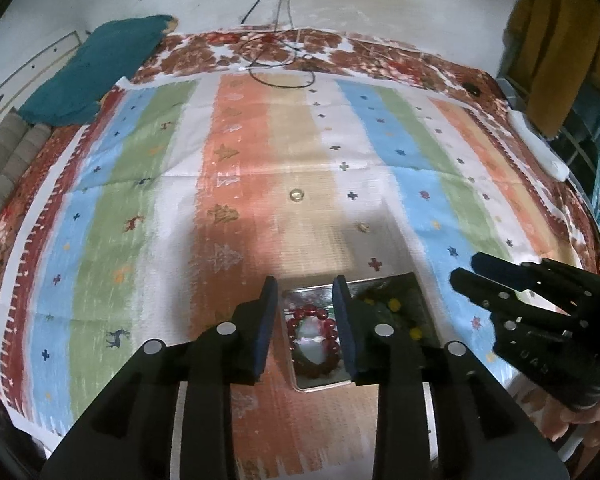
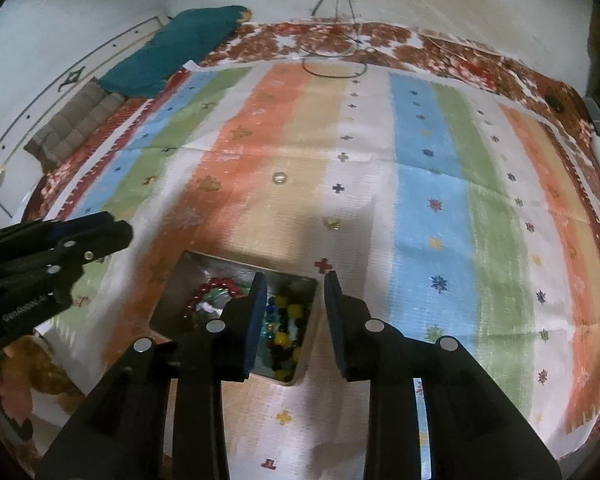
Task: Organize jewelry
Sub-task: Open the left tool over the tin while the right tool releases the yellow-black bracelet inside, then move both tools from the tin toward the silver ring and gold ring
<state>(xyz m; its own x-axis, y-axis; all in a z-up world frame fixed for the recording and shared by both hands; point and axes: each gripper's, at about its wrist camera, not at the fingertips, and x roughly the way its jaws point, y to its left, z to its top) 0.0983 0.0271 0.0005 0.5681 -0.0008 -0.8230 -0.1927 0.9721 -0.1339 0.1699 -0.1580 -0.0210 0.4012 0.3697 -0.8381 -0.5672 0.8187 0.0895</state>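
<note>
A shallow metal tray [image 1: 320,387] lies on the striped cloth near the front. It holds a red bead bracelet [image 1: 311,314] and dark, yellow and multicoloured beads [image 1: 396,305]. My left gripper [image 1: 306,286] is open and empty just above the tray, its jaws either side of the bracelet. In the right wrist view the tray [image 2: 168,292], bracelet [image 2: 216,284] and beads [image 2: 284,320] show too. My right gripper [image 2: 294,278] is open and empty over the tray's right edge. A ring [image 1: 296,194] [image 2: 279,177] and a small gold piece [image 1: 363,227] [image 2: 333,223] lie farther back on the cloth.
The striped cloth [image 1: 240,152] covers a bed with a red floral spread. A teal pillow [image 1: 100,68] lies at the far left. Cables [image 1: 284,64] trail at the far edge. A white object [image 1: 540,148] lies at the right edge, under a hanging mustard garment [image 1: 560,48].
</note>
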